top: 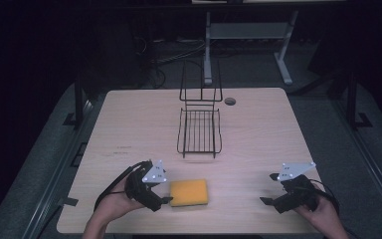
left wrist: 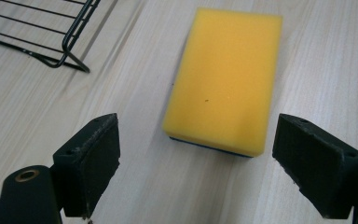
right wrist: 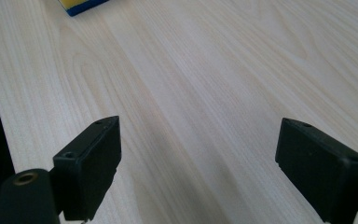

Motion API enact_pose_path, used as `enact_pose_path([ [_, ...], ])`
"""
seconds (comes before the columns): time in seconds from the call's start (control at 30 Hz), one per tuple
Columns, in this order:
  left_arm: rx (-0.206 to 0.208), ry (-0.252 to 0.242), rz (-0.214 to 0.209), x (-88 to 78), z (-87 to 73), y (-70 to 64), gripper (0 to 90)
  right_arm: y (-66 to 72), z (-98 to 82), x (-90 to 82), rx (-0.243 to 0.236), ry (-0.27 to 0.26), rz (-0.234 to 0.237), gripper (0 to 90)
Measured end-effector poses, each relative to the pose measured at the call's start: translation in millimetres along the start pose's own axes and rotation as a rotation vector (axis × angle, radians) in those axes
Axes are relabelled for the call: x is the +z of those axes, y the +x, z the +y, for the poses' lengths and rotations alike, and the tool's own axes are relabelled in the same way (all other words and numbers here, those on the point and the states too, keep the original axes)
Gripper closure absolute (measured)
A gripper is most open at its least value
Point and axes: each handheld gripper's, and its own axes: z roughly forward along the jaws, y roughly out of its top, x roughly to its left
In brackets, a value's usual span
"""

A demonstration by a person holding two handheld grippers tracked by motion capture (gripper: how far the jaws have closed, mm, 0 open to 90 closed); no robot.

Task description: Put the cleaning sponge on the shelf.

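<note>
Fingers of left gripper spread wide, nothing between them; yellow sponge lies flat on tabletop just ahead, not touching. Right gripper also wide and empty, well apart from sponge over bare wood near the front right edge. Left gripper view shows sponge's blue underside and a corner of the wire rack. High view has the rack mid-tabletop behind the sponge, open wood between. Right gripper view catches one sponge corner.

high view overhead, gripper views close; shared sponge
</note>
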Motion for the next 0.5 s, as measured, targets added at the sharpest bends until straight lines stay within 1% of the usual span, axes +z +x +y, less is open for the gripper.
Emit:
enact_pose_path([
  [0.5,0.018,0.012,-0.031,7.9,11.1,0.9,14.4,0.4,0.8,0.1,-0.005,0.0,0.009,13.9],
])
